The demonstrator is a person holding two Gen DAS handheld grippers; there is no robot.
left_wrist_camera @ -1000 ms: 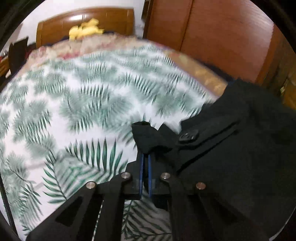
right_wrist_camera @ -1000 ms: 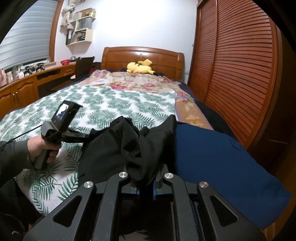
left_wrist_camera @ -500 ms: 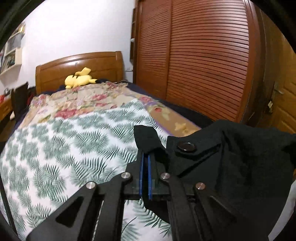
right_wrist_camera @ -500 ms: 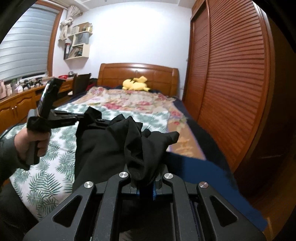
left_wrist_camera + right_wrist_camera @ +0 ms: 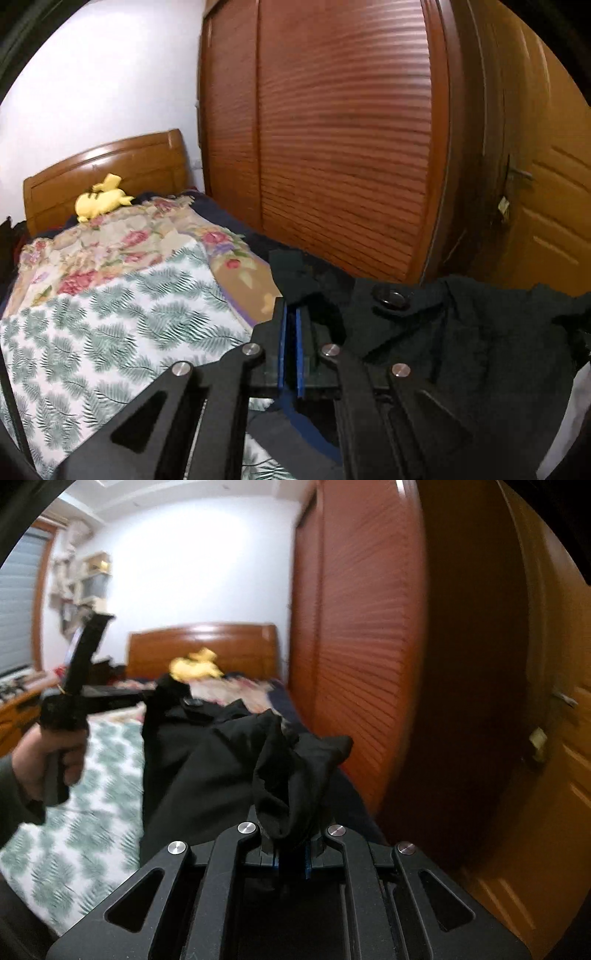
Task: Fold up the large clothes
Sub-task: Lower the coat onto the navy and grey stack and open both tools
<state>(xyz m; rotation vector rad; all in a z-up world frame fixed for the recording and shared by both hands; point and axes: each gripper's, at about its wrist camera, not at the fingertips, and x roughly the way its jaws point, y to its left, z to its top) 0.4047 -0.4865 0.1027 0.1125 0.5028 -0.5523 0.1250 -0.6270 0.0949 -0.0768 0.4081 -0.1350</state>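
Right wrist view: you hold a black garment (image 5: 207, 760) in the air above the leaf-print bed (image 5: 92, 812), stretched between both tools so it hangs open. Left gripper (image 5: 290, 314) and right gripper (image 5: 291, 849) each clamp an edge.

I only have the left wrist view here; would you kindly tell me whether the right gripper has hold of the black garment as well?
Observer: Yes, the right gripper has its jaws shut on a bunched fold of the black garment.
Operator: Thank you; is the cloth raised off the bed between the grippers?
Observer: Its top edge spans from the left gripper to the right one, above the bed; the bottom hangs out of sight.
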